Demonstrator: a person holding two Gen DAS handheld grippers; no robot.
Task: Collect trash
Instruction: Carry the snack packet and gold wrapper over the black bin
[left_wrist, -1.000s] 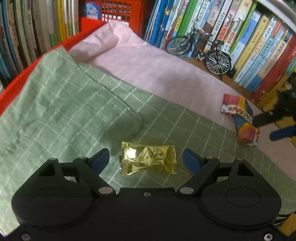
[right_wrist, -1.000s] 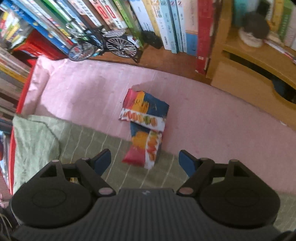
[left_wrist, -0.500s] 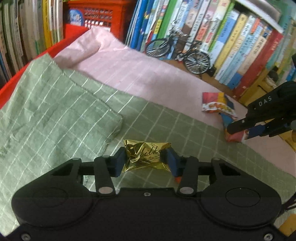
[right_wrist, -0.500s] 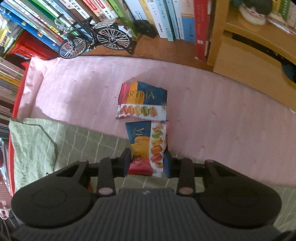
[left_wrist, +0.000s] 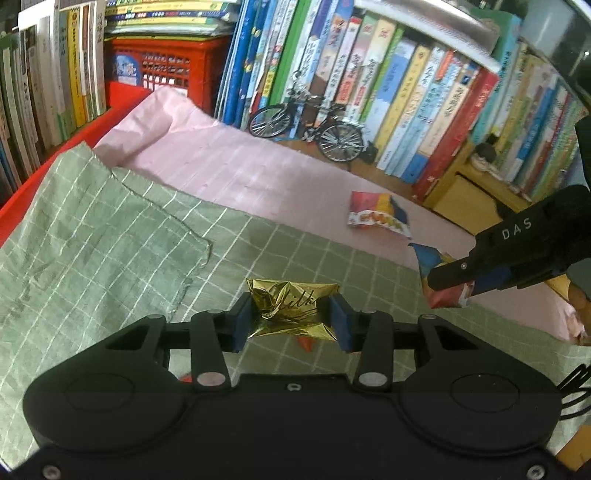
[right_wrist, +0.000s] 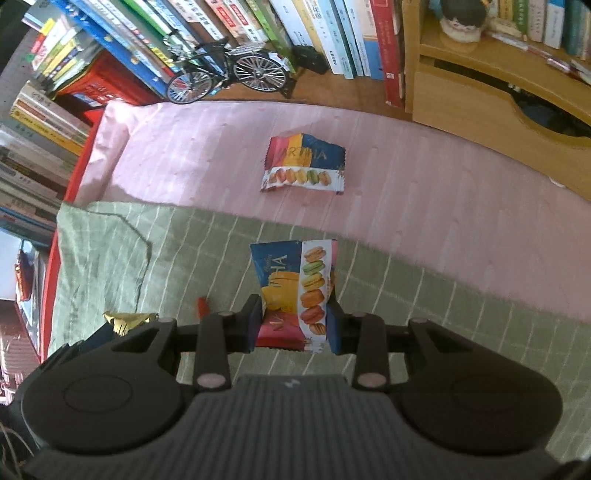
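Note:
A crumpled gold candy wrapper (left_wrist: 291, 295) sits between the blue pads of my left gripper (left_wrist: 291, 321), lifted above the green checked cloth (left_wrist: 92, 240); the jaws are still closing on it. In my right gripper (right_wrist: 293, 325) a colourful macaron snack wrapper (right_wrist: 295, 280) is pinched by its lower end and stands upright, clear of the cloth. The left wrist view shows that right gripper (left_wrist: 454, 284) at the right with its wrapper (left_wrist: 443, 299). A second macaron wrapper (right_wrist: 304, 164) lies flat on the pink cloth (right_wrist: 184, 155). A small red scrap (right_wrist: 202, 304) rests on the green cloth.
A model bicycle (right_wrist: 229, 72) stands on the wooden shelf in front of rows of books (left_wrist: 406, 110). A red crate (left_wrist: 162, 74) sits at the back left, a wooden box (right_wrist: 480, 110) at the back right. A red edge borders the cloths on the left.
Both grippers went from open to shut, the left on the gold wrapper, the right on the macaron wrapper. Both wrappers have since risen off the cloth, and the right one moved away from its twin.

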